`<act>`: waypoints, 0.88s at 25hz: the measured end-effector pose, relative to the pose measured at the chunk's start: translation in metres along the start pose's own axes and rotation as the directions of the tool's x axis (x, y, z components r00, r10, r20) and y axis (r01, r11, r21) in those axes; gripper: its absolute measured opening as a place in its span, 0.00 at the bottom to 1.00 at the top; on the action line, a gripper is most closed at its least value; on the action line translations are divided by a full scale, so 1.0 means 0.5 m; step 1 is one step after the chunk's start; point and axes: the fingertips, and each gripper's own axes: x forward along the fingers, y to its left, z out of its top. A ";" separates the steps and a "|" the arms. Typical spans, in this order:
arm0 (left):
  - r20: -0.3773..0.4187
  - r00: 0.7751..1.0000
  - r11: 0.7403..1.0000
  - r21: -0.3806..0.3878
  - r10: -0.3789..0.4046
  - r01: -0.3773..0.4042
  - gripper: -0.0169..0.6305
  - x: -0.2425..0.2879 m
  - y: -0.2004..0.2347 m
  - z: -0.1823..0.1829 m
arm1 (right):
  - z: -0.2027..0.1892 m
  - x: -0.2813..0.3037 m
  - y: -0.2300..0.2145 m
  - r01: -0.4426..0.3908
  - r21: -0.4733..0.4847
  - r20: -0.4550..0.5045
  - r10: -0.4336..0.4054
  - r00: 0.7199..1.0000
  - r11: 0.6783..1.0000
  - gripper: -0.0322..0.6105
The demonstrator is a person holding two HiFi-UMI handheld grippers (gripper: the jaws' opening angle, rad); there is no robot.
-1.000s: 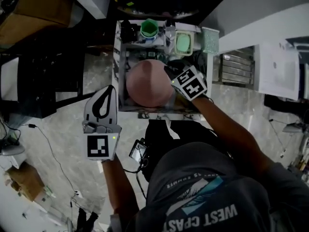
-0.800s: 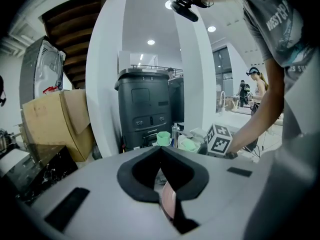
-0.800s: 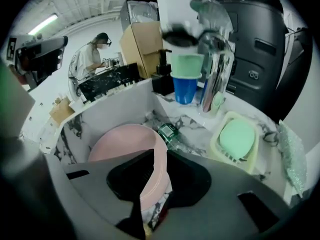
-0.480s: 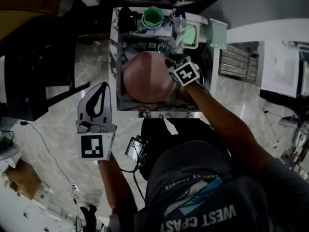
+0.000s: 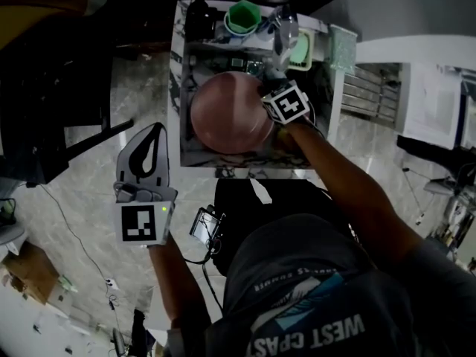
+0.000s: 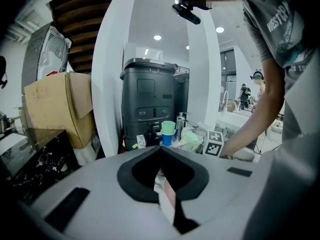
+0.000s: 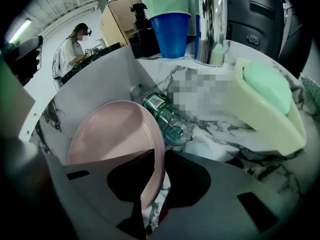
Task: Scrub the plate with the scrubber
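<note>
We are reading "WEST" on the shirt (image 5: 312,326) below the head camera, upside down; the word after it is hard to make out. Our left gripper (image 6: 161,148) is hanging closed and empty beside the sink, its tips meeting. Our right gripper (image 7: 159,154) is reaching down into the sink (image 7: 100,79), and its jaws have just been closing on the near rim of the pink plate (image 7: 110,134), which is leaning on edge between them; the jaws are covering its lower edge. Just behind the plate a green-labelled bottle (image 7: 165,114) is lying, its print too small to read. On the ledge a green sponge (image 7: 267,86) is sitting in a pale holder. Farther back a blue cup (image 7: 172,29) is standing beside the tap (image 7: 210,19), whose top is cut off.
</note>
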 end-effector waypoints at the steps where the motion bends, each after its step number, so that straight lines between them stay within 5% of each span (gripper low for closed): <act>1: 0.000 1.000 1.000 -0.001 0.001 -0.001 0.03 -0.001 0.001 -0.002 | 0.000 0.000 -0.001 0.002 0.003 0.000 -0.002 1.000 1.000 0.19; 8: 0.007 1.000 1.000 -0.004 0.011 -0.011 0.03 -0.014 0.003 -0.007 | 0.005 -0.032 -0.019 0.050 0.028 0.025 -0.051 0.998 0.998 0.11; 22: 0.027 0.998 0.999 -0.007 0.054 -0.054 0.03 -0.063 -0.014 -0.002 | 0.061 -0.179 0.015 0.001 0.052 0.209 -0.012 0.978 0.999 0.10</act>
